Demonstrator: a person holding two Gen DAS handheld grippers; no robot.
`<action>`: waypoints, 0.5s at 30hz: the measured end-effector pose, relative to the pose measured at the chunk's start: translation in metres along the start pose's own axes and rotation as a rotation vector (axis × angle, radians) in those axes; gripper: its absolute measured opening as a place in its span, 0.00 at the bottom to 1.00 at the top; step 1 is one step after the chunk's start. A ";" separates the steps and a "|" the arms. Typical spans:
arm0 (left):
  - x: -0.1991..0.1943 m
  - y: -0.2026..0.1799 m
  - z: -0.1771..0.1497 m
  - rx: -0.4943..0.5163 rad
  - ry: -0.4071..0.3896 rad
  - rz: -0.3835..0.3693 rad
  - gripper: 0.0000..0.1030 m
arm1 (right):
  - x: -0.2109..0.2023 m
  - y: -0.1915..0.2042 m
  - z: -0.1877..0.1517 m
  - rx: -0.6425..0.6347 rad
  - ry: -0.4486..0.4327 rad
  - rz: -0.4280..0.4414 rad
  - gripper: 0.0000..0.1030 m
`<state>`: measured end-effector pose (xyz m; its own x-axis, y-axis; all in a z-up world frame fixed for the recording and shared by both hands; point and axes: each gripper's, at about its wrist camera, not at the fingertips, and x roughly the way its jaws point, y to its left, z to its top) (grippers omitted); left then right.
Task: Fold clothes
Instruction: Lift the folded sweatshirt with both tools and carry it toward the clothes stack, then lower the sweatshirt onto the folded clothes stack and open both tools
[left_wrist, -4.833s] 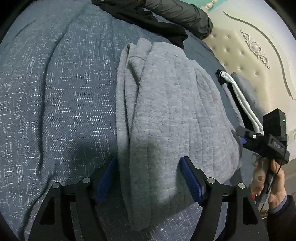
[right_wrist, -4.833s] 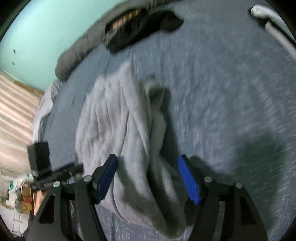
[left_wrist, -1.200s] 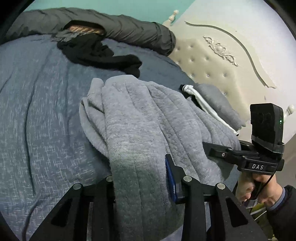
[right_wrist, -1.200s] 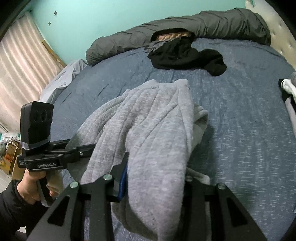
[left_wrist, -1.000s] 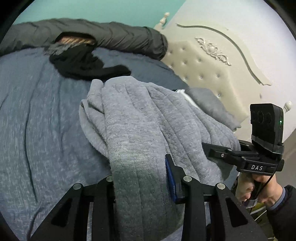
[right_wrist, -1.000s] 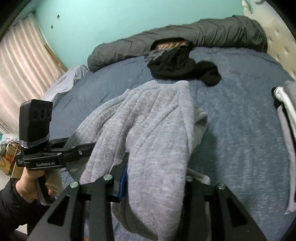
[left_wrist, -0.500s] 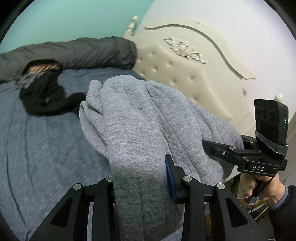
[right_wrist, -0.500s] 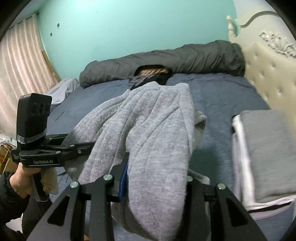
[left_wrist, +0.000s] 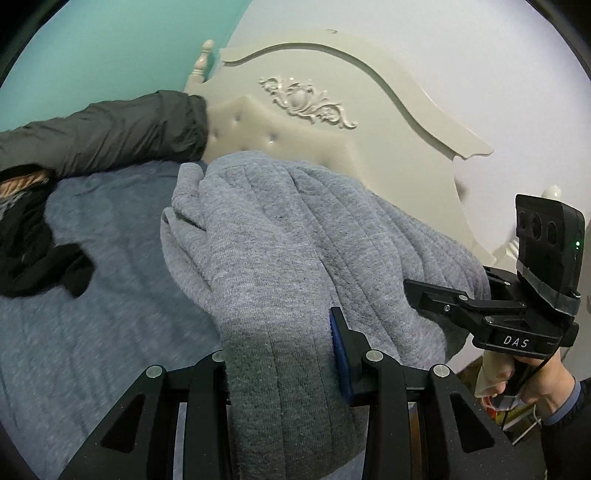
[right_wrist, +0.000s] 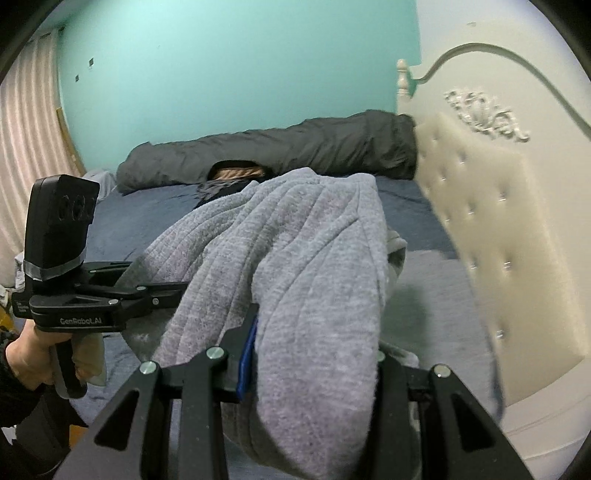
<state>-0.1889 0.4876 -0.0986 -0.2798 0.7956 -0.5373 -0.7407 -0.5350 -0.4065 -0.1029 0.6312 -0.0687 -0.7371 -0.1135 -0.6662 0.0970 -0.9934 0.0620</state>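
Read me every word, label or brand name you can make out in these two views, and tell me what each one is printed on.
"DAS": white letters on the black body of the right gripper, seen in the left wrist view.
"GenRobot.AI": pale letters on the black body of the left gripper, seen in the right wrist view.
A smaller label at that body's left end is too small to read.
Nothing is printed on the grey garment.

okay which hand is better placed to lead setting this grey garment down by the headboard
Right, probably. Both tongs, left and right, clamp the grey garment, but the right sits nearer the headboard.
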 end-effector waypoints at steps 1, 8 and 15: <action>0.008 -0.005 0.006 0.000 -0.003 -0.002 0.35 | -0.001 -0.010 0.003 -0.004 -0.003 -0.009 0.35; 0.073 -0.021 0.022 -0.020 -0.009 0.004 0.35 | 0.003 -0.072 0.016 -0.045 0.002 -0.042 0.35; 0.144 -0.020 0.003 -0.077 0.034 0.039 0.35 | 0.040 -0.120 -0.002 -0.064 0.066 -0.057 0.35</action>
<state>-0.2163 0.6143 -0.1653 -0.2855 0.7642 -0.5784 -0.6804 -0.5866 -0.4393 -0.1426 0.7455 -0.1047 -0.6971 -0.0534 -0.7149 0.1006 -0.9946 -0.0238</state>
